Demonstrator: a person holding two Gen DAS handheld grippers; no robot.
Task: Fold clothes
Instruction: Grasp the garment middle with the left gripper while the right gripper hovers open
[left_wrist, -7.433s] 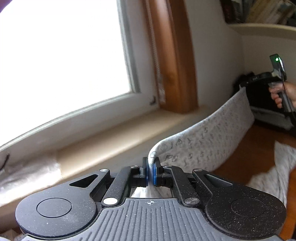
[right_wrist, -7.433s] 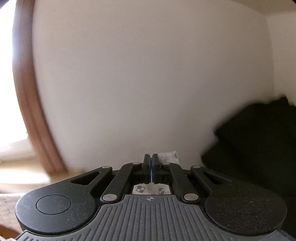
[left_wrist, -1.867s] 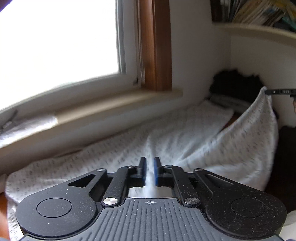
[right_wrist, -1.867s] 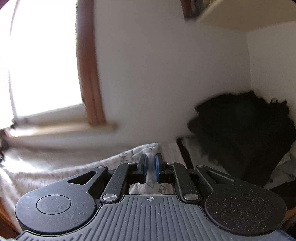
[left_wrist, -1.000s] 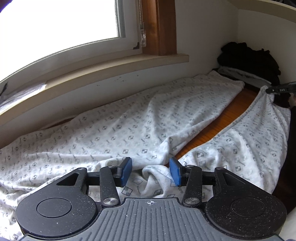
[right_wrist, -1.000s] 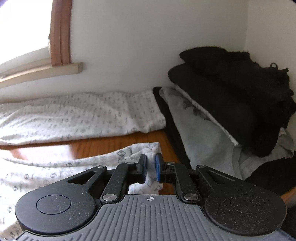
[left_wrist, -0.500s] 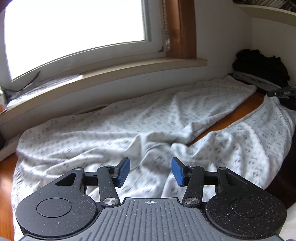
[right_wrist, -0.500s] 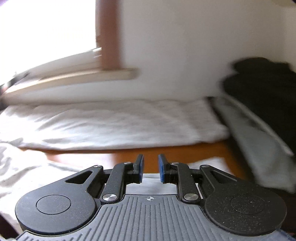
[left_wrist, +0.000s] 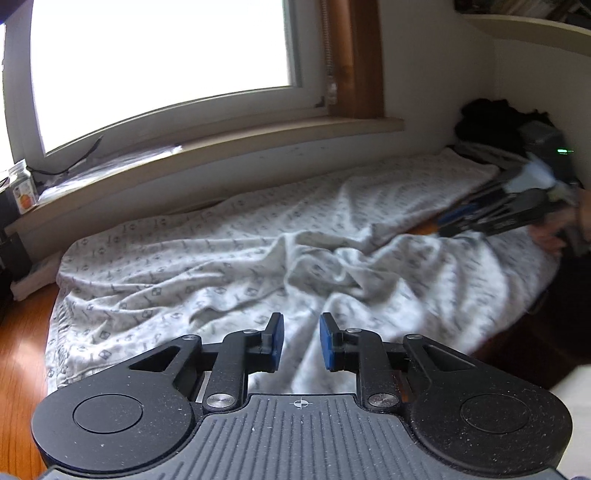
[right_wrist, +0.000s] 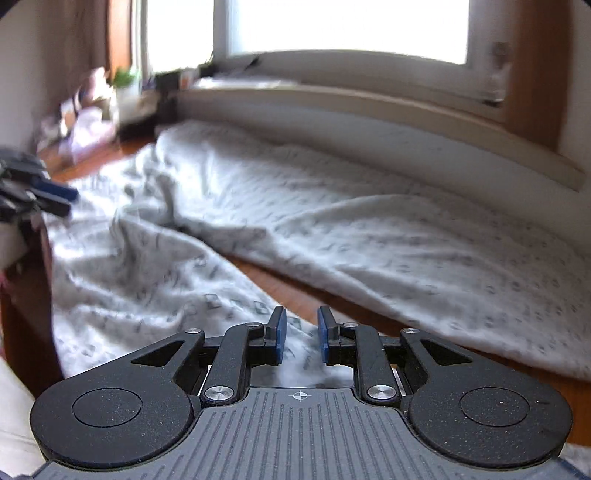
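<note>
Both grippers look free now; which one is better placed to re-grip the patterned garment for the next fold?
Left, probably. The left gripper, jaws just narrowed but apart, hovers right over the patterned garment. The right gripper, also open, faces a strip of bare wooden tabletop.

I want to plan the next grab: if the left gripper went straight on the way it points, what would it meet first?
Most likely the patterned white garment spread just ahead of the left gripper; its jaws stand apart with nothing gripped. Depth is uncertain.

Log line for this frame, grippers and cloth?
left gripper: open, empty, jaws just narrowed | right gripper: open, empty | patterned garment: spread, rumpled, on wooden table
</note>
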